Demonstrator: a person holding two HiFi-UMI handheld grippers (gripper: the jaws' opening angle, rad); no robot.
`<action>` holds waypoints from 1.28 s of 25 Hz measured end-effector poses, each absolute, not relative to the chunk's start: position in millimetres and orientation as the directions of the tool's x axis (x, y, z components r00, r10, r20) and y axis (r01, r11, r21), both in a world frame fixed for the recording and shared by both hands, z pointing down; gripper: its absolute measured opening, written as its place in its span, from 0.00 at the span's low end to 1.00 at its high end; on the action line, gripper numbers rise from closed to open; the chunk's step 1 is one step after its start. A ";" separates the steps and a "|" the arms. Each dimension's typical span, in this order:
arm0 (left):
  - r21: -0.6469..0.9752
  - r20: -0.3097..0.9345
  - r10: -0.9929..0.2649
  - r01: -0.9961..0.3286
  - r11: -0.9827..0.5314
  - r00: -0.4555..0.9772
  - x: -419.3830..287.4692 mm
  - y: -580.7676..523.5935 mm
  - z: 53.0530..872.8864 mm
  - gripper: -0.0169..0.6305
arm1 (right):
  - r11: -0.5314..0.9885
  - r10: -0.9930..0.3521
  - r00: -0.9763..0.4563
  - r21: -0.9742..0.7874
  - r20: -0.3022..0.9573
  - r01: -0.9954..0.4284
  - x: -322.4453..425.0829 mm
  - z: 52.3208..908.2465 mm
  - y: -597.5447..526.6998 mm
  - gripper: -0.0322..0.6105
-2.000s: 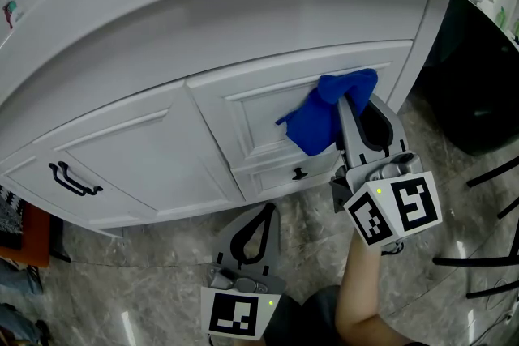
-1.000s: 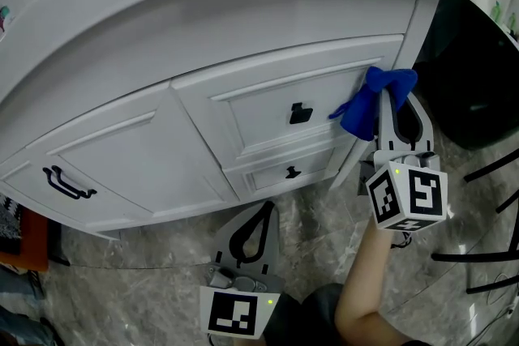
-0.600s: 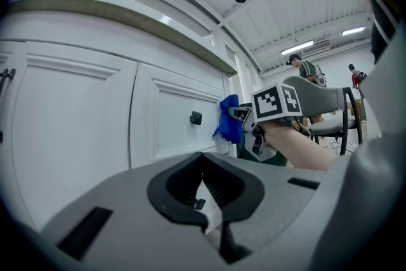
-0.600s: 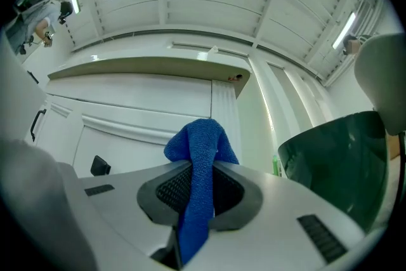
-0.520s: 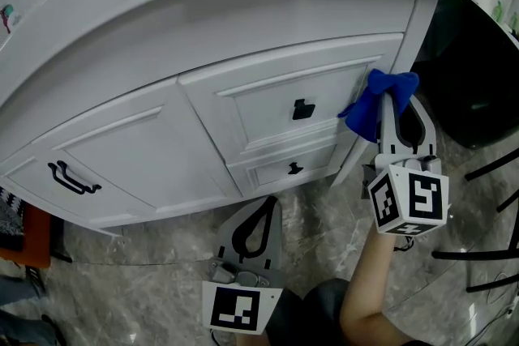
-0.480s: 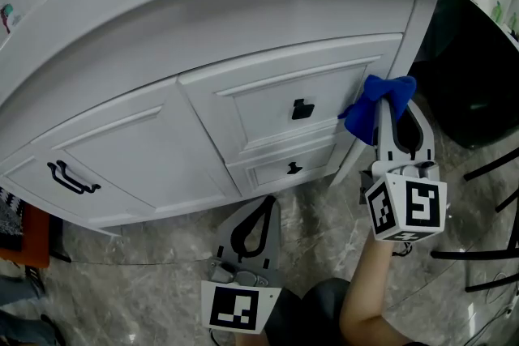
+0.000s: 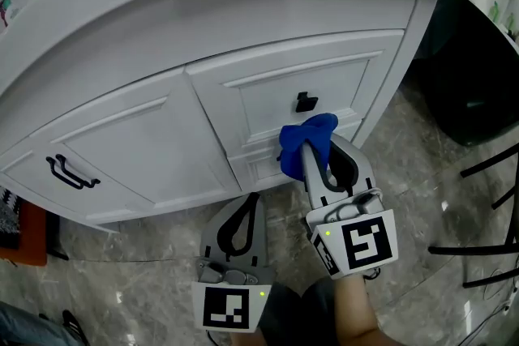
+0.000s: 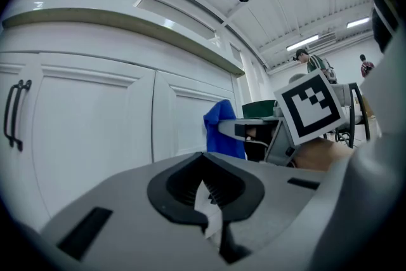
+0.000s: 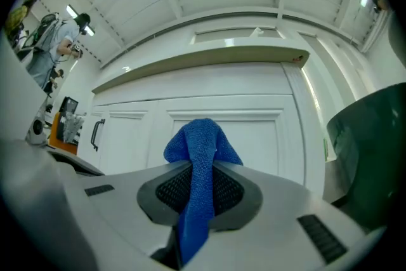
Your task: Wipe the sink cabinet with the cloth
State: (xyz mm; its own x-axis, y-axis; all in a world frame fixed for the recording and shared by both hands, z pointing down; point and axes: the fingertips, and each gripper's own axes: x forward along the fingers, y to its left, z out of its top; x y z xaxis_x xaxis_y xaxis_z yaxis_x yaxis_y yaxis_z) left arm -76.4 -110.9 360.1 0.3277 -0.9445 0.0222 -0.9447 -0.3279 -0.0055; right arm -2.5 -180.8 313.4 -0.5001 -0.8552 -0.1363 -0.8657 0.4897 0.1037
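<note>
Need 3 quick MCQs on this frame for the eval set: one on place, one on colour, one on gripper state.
1. In the head view, where is the cloth relative to the knob? A above it; B just below it; C far left of it.
2. Cloth colour? A white; B orange; C blue.
3. Right gripper is: A open; B shut on the cloth; C shut on the knob.
Key: 1 B, the cloth sits right under the knob. 2 C, it is blue in every view. 3 B, the right gripper view shows the cloth pinched between its jaws.
</note>
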 end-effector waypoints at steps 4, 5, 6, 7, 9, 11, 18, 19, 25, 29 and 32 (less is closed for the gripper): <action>-0.023 0.037 -0.952 -0.952 -0.306 0.305 -86.4 -107.7 361.8 0.03 | 0.550 -0.820 -0.558 0.094 -0.129 -0.830 -34.1 319.7 -176.1 0.14; -0.023 0.039 -0.954 -0.954 -0.299 0.298 -89.0 -107.1 362.1 0.03 | 0.564 -0.810 -0.571 0.093 -0.130 -0.821 -41.4 320.9 -175.0 0.14; -0.025 0.041 -0.955 -0.956 -0.294 0.292 -91.4 -106.7 362.5 0.03 | 0.577 -0.801 -0.584 0.090 -0.134 -0.812 -48.3 321.5 -173.9 0.14; -0.029 0.042 -0.957 -0.957 -0.289 0.288 -93.3 -106.5 362.8 0.03 | 0.589 -0.791 -0.596 0.086 -0.139 -0.803 -54.6 321.8 -173.0 0.14; -0.039 0.046 -0.959 -0.958 -0.282 0.281 -96.4 -107.0 363.9 0.03 | 0.613 -0.773 -0.617 0.076 -0.150 -0.786 -66.5 322.0 -171.7 0.14; -0.044 0.054 -0.961 -0.961 -0.272 0.270 -99.8 -108.1 365.9 0.03 | 0.641 -0.751 -0.641 0.060 -0.160 -0.766 -79.7 321.4 -170.7 0.14; -0.046 0.070 -0.976 -0.977 -0.210 0.207 -113.3 -117.2 374.9 0.03 | 0.717 -0.680 -0.722 0.091 -0.128 -0.691 -112.8 332.2 -174.5 0.14; -0.046 0.070 -0.977 -0.978 -0.204 0.201 -113.6 -119.1 376.1 0.03 | 0.721 -0.676 -0.727 0.098 -0.120 -0.686 -114.1 335.9 -177.2 0.14; -0.037 0.072 -0.983 -0.984 -0.173 0.170 -114.6 -127.9 381.6 0.03 | 0.715 -0.668 -0.730 0.146 -0.144 -0.683 -114.9 339.9 -182.2 0.14; -0.034 0.070 -0.983 -0.985 -0.170 0.168 -112.9 -129.0 382.2 0.03 | 0.713 -0.671 -0.730 0.161 -0.129 -0.683 -113.6 341.5 -182.4 0.14; -0.033 0.071 -0.980 -0.982 -0.187 0.184 -108.7 -129.2 382.3 0.03 | 0.704 -0.681 -0.721 0.157 -0.126 -0.692 -109.2 341.6 -184.4 0.14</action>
